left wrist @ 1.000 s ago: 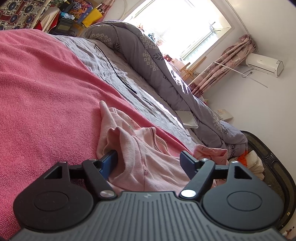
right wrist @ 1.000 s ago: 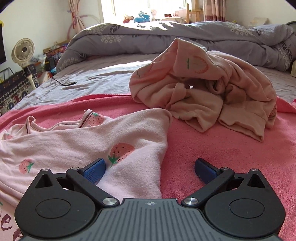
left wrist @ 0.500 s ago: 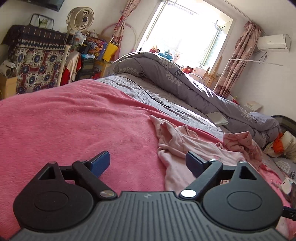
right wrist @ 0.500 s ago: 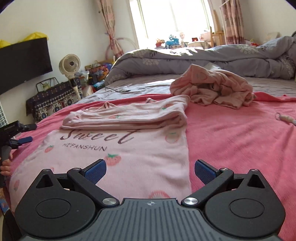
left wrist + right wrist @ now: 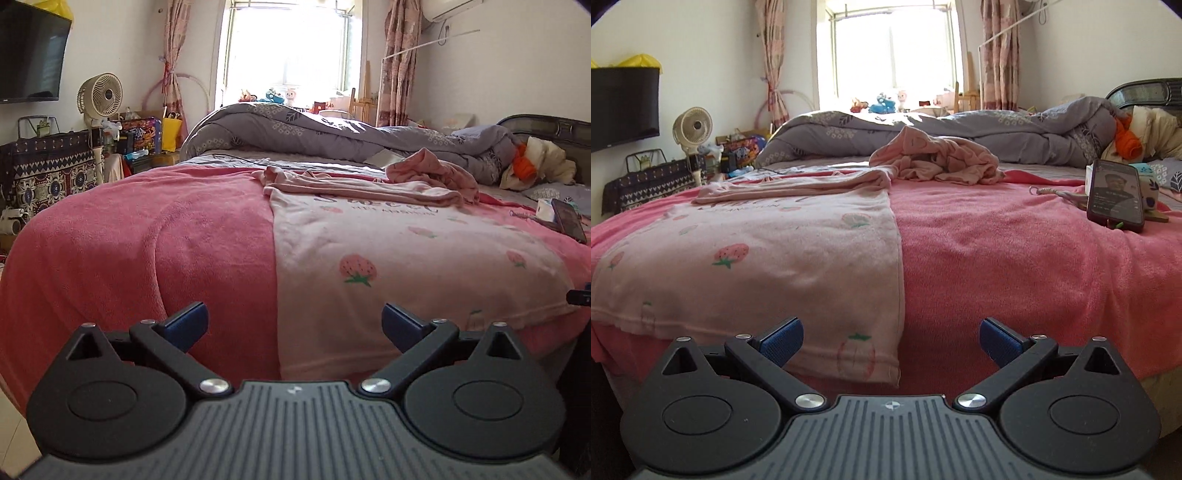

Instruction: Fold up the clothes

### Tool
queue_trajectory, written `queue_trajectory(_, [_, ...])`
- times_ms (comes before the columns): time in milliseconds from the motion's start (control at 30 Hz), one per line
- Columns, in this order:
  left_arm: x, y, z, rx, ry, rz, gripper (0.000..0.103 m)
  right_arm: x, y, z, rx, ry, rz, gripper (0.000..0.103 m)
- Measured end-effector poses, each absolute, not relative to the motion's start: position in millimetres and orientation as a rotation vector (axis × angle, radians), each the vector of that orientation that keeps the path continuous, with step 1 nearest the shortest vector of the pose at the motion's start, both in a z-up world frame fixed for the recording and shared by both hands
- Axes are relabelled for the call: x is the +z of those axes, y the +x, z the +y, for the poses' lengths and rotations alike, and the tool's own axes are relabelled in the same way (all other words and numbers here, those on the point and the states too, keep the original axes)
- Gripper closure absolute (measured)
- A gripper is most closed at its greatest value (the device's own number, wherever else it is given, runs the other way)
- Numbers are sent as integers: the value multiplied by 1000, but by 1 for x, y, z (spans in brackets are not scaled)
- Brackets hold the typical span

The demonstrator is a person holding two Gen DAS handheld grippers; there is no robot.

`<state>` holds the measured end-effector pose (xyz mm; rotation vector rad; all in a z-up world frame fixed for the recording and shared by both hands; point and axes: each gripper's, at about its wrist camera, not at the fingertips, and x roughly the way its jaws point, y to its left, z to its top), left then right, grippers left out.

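A pale pink strawberry-print garment (image 5: 406, 258) (image 5: 768, 258) lies flat on the pink blanket (image 5: 147, 240) (image 5: 1015, 266), its far part folded toward me and its hem hanging over the near bed edge. A second crumpled pink garment (image 5: 436, 173) (image 5: 938, 162) sits behind it. My left gripper (image 5: 293, 325) hovers off the bed edge at the hem's left corner, jaws opening wide with nothing between them. My right gripper (image 5: 890, 339) hangs open at the hem's right corner, not touching the cloth.
A phone (image 5: 1115, 195) (image 5: 570, 221) stands propped on the blanket at the right beside a small white box. A grey duvet (image 5: 960, 136) is heaped at the far side. A fan (image 5: 99, 96) and clutter line the left wall; a TV (image 5: 29, 55) hangs there.
Both grippers pulled back from the far folded part of the garment to the near bed edge. The left gripper let go of the pink cloth, rolled level and opened wider.
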<state>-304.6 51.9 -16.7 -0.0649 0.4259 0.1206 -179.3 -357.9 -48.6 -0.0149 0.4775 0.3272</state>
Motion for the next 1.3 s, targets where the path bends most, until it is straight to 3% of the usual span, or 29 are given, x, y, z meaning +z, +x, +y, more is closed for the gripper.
queue_trajectory(233, [-35, -302, 30, 155, 99, 441, 2, -60, -191, -366, 307, -22, 501, 0])
queue_trajectory(467, [-37, -291, 27, 71, 12, 405, 2, -54, -187, -371, 451, 153, 509, 0])
queue_trajectory(833, [-73, -306, -9, 177, 484, 473, 2, -63, -225, -314, 349, -376, 275, 0])
queue_trajectory(1300, [-66, -302, 20, 315, 417, 468, 2, -69, -234, -284, 457, -413, 287, 0])
